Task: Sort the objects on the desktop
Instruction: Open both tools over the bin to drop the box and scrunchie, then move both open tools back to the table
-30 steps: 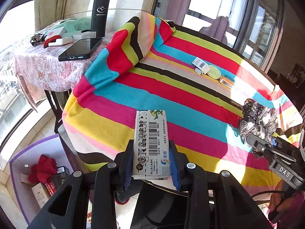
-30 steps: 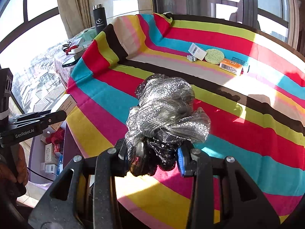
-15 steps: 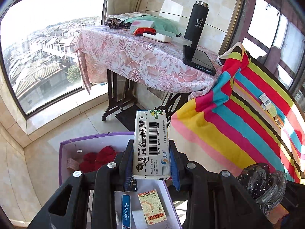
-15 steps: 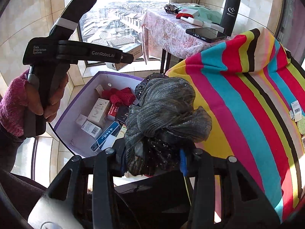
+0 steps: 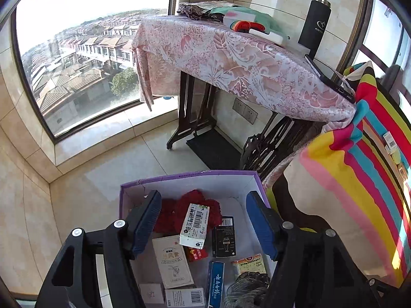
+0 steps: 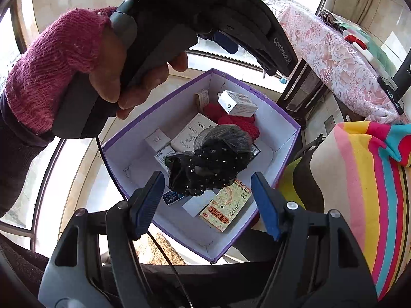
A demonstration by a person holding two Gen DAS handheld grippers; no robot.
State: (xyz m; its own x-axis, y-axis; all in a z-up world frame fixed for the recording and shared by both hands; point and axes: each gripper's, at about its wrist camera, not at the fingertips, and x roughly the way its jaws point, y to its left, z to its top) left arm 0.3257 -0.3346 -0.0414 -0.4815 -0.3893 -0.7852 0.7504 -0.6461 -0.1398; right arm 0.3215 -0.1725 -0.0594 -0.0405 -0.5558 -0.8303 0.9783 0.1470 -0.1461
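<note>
Both grippers hang over the purple box on the floor, jaws spread wide and gripping nothing. The left gripper has the white barcoded carton below it near the box's far wall, the right gripper the dark sequined hair tie mid-box. Drop-off looks finished; next means reaching to the striped tabletop for remaining items.

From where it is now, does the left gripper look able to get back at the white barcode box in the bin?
Probably yes. The left gripper is open above the purple bin, and the barcode box lies on top of the red knit, uncovered, between its fingers.
</note>
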